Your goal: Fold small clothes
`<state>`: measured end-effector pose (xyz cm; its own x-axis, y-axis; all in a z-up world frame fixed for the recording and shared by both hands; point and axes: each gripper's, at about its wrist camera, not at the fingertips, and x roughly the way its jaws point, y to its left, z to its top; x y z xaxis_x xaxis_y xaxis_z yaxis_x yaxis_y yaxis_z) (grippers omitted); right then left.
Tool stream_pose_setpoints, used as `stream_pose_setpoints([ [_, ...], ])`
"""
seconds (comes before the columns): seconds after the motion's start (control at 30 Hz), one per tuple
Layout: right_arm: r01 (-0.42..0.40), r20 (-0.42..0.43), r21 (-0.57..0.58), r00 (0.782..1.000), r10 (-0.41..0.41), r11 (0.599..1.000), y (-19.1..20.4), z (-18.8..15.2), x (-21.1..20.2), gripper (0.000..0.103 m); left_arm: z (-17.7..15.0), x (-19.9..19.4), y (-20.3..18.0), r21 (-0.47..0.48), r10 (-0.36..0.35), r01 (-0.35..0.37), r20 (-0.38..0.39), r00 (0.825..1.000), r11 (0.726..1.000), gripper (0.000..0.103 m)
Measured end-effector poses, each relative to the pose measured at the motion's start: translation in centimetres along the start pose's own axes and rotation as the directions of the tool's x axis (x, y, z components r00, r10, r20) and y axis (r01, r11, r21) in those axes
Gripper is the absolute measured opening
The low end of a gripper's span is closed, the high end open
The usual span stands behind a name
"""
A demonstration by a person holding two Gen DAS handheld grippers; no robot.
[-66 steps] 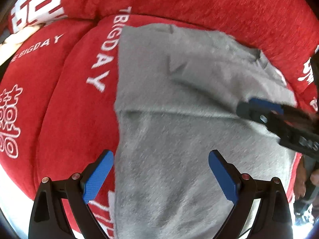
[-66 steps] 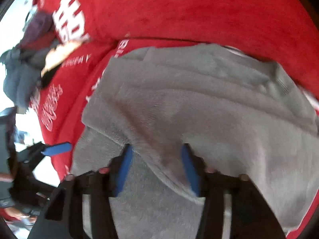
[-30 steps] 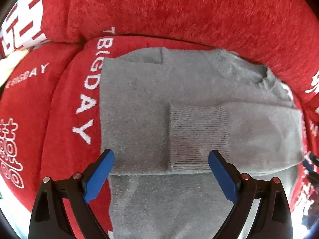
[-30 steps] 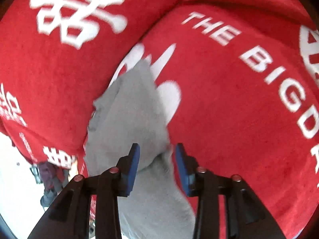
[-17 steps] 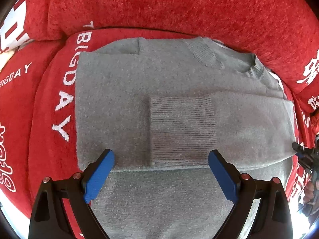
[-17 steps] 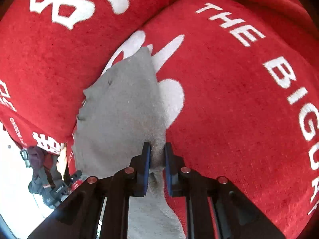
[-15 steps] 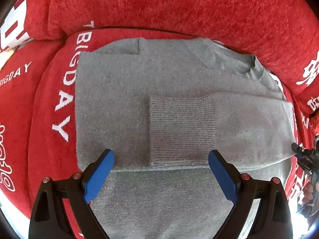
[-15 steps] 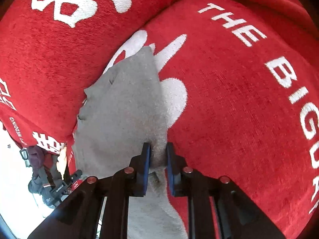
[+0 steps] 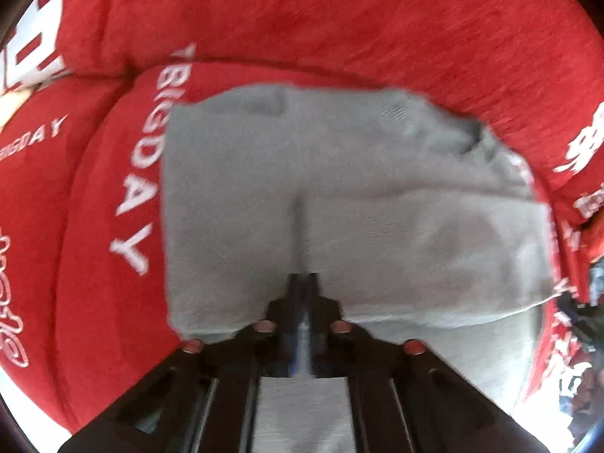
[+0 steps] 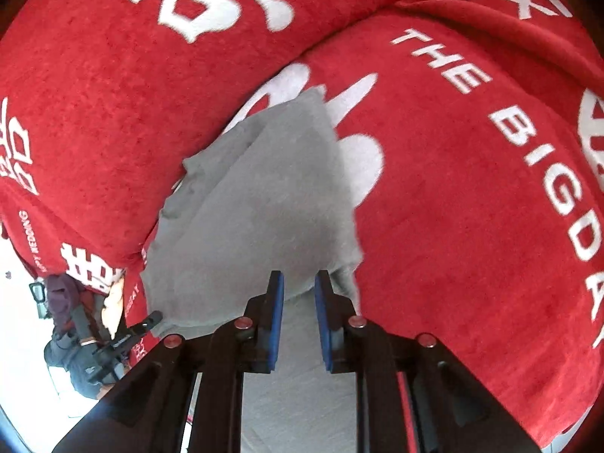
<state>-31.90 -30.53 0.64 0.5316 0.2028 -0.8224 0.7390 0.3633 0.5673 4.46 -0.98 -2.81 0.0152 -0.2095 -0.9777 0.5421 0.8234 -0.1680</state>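
Observation:
A small grey sweater [image 9: 377,188] lies on a red sofa cover [image 9: 339,19], with one sleeve folded across its body. My left gripper [image 9: 302,277] points steeply down at it. It is shut, pinching a pucker of the folded layer at the sweater's near edge. In the right wrist view the sweater's side [image 10: 264,196] rises as a grey flap off the red cover [image 10: 472,226]. My right gripper [image 10: 299,283] is shut on the flap's lower edge, grey knit filling the narrow gap between its blue pads [image 10: 277,302].
The cover carries white letters and characters [image 10: 547,173], and its back cushions rise behind the sweater. At the lower left of the right wrist view stand a person [image 10: 75,339] and the other black gripper [image 10: 128,334]. The sofa's front edge and pale floor show there.
My left gripper's jaws, wide open over the sweater before, have closed on its folded layer. My right gripper has closed on the sweater's edge, and more of the flap is now in view.

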Motion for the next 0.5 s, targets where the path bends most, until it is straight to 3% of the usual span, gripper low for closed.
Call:
stream_pose_setpoints([
  [0.07,0.011,-0.014,-0.04,1.0,-0.012,0.999,1.0,-0.6,0.5,0.02,-0.5,-0.1,1.0,-0.017,-0.011,0.011,0.008,1.0,1.0,0.001],
  [0.2,-0.036,-0.056,-0.119,0.998,0.03,0.992,3.8,-1.8,1.4,0.02,-0.8,-1.6,1.8,-0.033,0.066,-0.065,0.04,0.997,0.997,0.001],
  [0.27,-0.07,-0.119,-0.143,0.991,0.053,0.987,5.6,-2.8,2.8,0.052,-1.0,-1.9,2.6,-0.062,0.067,-0.066,0.018,0.998,0.996,0.002],
  [0.3,-0.082,-0.143,-0.151,0.988,0.061,0.985,6.5,-3.3,3.5,0.058,-1.2,-2.1,3.0,-0.071,0.07,-0.068,0.017,0.997,0.995,0.002],
  [0.43,-0.201,-0.262,-0.154,0.952,0.156,0.967,10.7,-5.9,7.9,0.06,-2.1,-2.8,4.4,-0.1,0.105,-0.102,0.021,0.994,0.99,0.002],
  [0.47,-0.235,-0.293,-0.134,0.937,0.188,0.963,11.9,-6.6,9.6,0.06,-2.4,-2.8,4.8,-0.106,0.111,-0.109,0.016,0.994,0.988,0.009],
  [0.5,-0.261,-0.316,-0.114,0.924,0.214,0.959,12.8,-7.0,11.1,0.06,-2.5,-2.8,5.2,-0.114,0.121,-0.119,0.011,0.993,0.986,0.047],
])
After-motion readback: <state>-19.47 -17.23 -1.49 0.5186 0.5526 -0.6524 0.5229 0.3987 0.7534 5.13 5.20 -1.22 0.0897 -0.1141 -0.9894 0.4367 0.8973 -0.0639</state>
